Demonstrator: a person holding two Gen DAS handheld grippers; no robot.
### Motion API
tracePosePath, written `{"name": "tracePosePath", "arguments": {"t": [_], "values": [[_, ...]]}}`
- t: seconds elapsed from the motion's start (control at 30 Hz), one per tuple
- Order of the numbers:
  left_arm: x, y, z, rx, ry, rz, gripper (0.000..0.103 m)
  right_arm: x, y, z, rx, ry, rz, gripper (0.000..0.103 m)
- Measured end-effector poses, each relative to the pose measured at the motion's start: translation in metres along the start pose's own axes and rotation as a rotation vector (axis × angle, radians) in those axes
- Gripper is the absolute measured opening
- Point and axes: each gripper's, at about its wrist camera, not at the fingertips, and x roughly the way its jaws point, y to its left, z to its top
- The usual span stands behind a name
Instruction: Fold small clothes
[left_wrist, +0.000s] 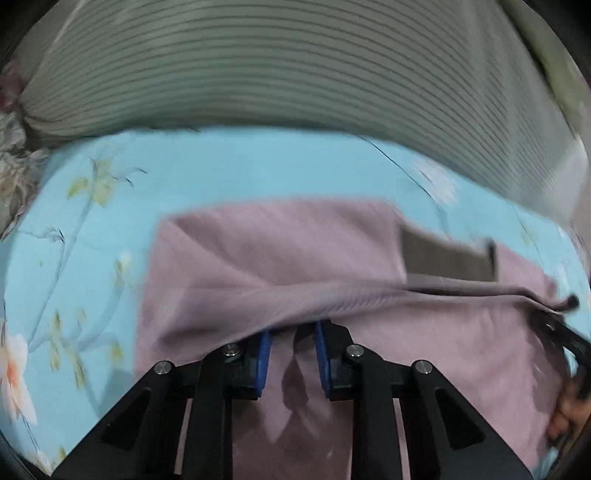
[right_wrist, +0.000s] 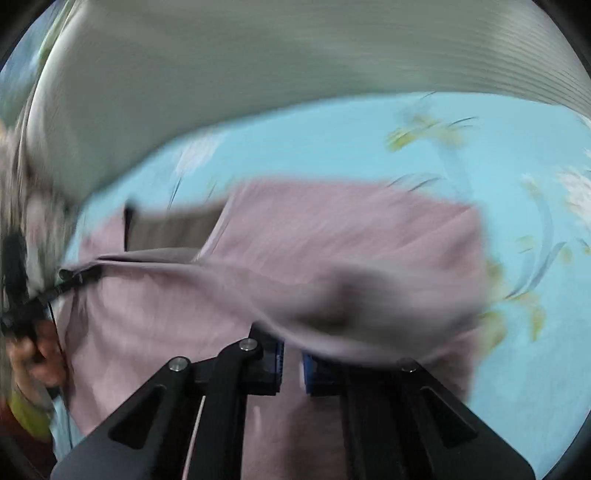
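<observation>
Two wrist views of a mauve garment (left_wrist: 266, 254) spread on a light blue floral sheet (left_wrist: 85, 236), with a grey-green striped pillow (left_wrist: 277, 62) lying across the far side of the sheet, toward twelve o'clock in both views. Left wrist view: the left gripper (left_wrist: 291, 352) enters from six o'clock; a raised fold of the mauve cloth drapes over its blue-padded fingertips (left_wrist: 264, 354), and a strip of the same cloth hangs in the gap between them. The pads stand a little apart, and blur leaves it unclear whether they press the cloth, so grasp or release cannot be told here. A dark grey band (left_wrist: 448, 256), seemingly part of the garment, lies at about two o'clock from the gripper, just beyond the raised fold. At the four o'clock edge the other tool's black frame and part of a hand (left_wrist: 567, 410) appear. Right wrist view: the right gripper (right_wrist: 292, 363) also enters from six o'clock, its blue pads (right_wrist: 277, 360) drawn close together with only a narrow slit between them; the lifted cloth edge sweeps across the tips, heavily blurred, and cloth appears to lie in the slit, so the claw reads as clenched on the garment. The grey band (right_wrist: 173, 225) sits at about ten o'clock from this gripper. At nine o'clock the person's left hand (right_wrist: 31, 350) grips the black handle of the other tool. The sheet's printed blossoms and leaves show at three o'clock.
</observation>
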Motion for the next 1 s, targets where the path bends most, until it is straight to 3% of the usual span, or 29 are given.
{"name": "tracePosePath", "arguments": {"t": [0.03,0.13,0.2,0.27,0.3,0.4,0.47,0.53,0.7,0.83,1.0], "values": [[0.002,0.008,0.005,-0.041,-0.007,-0.01,0.023,-0.007,-0.005,0.002,0.031,-0.044,-0.023,0.007],[-0.004,0.025,0.007,-0.148,-0.013,-0.059,0.021,-0.021,-0.016,0.001,0.092,-0.068,-0.027,0.011],[-0.022,0.031,-0.003,-0.184,-0.031,-0.059,0.032,-0.03,-0.019,-0.002,0.113,-0.071,-0.022,0.011],[-0.042,0.035,-0.019,-0.223,-0.064,-0.089,0.049,-0.043,-0.02,-0.011,0.15,-0.075,0.024,0.012],[-0.053,0.038,-0.031,-0.241,-0.074,-0.111,0.051,-0.049,-0.02,-0.018,0.161,-0.08,0.045,0.012],[-0.083,0.034,-0.069,-0.285,-0.084,-0.178,0.051,-0.069,-0.007,-0.045,0.178,-0.083,0.105,0.017],[-0.099,0.028,-0.095,-0.295,-0.083,-0.198,0.051,-0.081,0.003,-0.064,0.177,-0.082,0.148,0.032],[-0.118,0.026,-0.122,-0.31,-0.089,-0.221,0.053,-0.086,0.017,-0.083,0.169,-0.079,0.175,0.037],[-0.155,0.046,-0.181,-0.374,-0.071,-0.214,0.055,-0.099,0.034,-0.12,0.154,-0.049,0.228,0.037],[-0.162,0.06,-0.225,-0.459,-0.047,-0.193,0.055,-0.104,0.046,-0.138,0.12,-0.013,0.24,0.037],[-0.152,0.069,-0.242,-0.501,-0.011,-0.211,0.055,-0.105,0.052,-0.147,0.109,0.011,0.247,0.037]]}}
